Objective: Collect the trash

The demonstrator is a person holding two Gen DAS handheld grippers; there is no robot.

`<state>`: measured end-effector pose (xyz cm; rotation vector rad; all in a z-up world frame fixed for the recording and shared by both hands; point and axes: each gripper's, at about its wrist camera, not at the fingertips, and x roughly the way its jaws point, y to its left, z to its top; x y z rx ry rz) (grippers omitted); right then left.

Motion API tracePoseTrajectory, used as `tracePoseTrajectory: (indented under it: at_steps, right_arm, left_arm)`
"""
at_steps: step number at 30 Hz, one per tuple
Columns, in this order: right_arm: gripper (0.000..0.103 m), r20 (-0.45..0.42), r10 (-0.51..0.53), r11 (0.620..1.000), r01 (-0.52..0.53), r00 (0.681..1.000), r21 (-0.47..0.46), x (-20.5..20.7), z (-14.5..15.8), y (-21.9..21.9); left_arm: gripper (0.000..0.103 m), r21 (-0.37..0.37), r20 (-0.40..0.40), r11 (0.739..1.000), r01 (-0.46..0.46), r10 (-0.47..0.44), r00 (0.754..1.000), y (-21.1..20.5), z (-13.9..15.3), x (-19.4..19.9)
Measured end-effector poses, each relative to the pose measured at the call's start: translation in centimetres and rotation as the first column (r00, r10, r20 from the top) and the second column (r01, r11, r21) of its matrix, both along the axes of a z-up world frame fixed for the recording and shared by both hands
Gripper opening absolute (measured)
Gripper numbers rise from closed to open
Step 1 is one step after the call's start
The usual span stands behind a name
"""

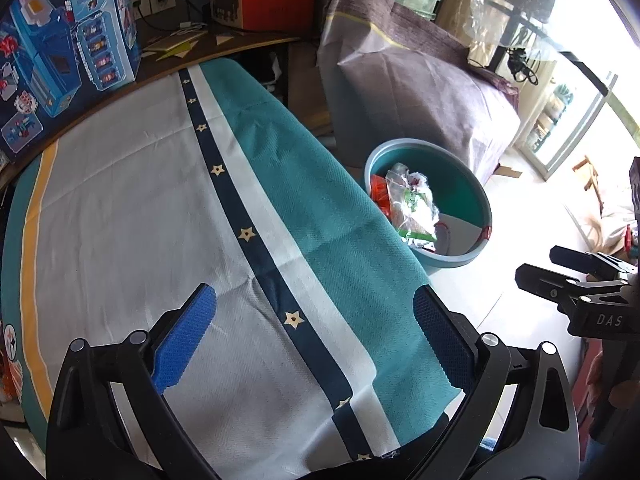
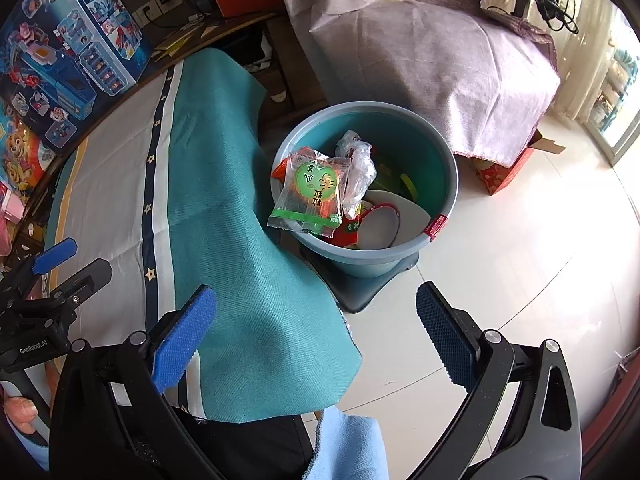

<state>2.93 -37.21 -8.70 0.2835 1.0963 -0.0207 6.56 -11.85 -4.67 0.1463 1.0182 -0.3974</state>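
Observation:
A blue-green trash bin [image 2: 446, 172] stands on the floor beside the table; it also shows in the left wrist view [image 1: 474, 196]. It holds several wrappers: a green and clear snack packet [image 2: 310, 194], crumpled clear plastic [image 2: 358, 172] and red and white pieces. In the left wrist view the wrappers [image 1: 412, 208] lie against its near wall. My left gripper [image 1: 314, 332] is open and empty above the tablecloth [image 1: 140, 220]. My right gripper [image 2: 316, 336] is open and empty, above the cloth's hanging edge and the floor, short of the bin.
The table carries a grey, teal and star-striped cloth [image 2: 216, 184]. A blue toy box [image 1: 60, 52] stands at its far left. A large bundle under purple cloth [image 2: 432, 48] sits behind the bin. White tiled floor [image 2: 520, 264] lies to the right.

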Motion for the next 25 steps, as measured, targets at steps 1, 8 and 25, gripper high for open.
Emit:
tracePoseTrajectory:
  at_steps: [1, 8, 25]
  right_arm:
    - [0.096, -0.001, 0.001, 1.0, -0.001, 1.0, 0.0, 0.0, -0.1, 0.0]
    - [0.096, -0.007, 0.002, 1.0, -0.002, 1.0, -0.001, 0.0, -0.5, 0.0]
    - [0.096, -0.007, -0.003, 1.0, 0.003, 1.0, -0.003, 0.1, -0.7, -0.1]
  left_arm:
    - [0.099, 0.003, -0.001, 1.0, -0.002, 0.002, 1.0, 0.0, -0.1, 0.0]
    - [0.099, 0.01, -0.008, 1.0, -0.013, 0.013, 1.0, 0.4, -0.4, 0.2]
    - [0.099, 0.007, -0.049, 1.0, -0.022, 0.022, 0.999, 0.6, -1.2, 0.5]
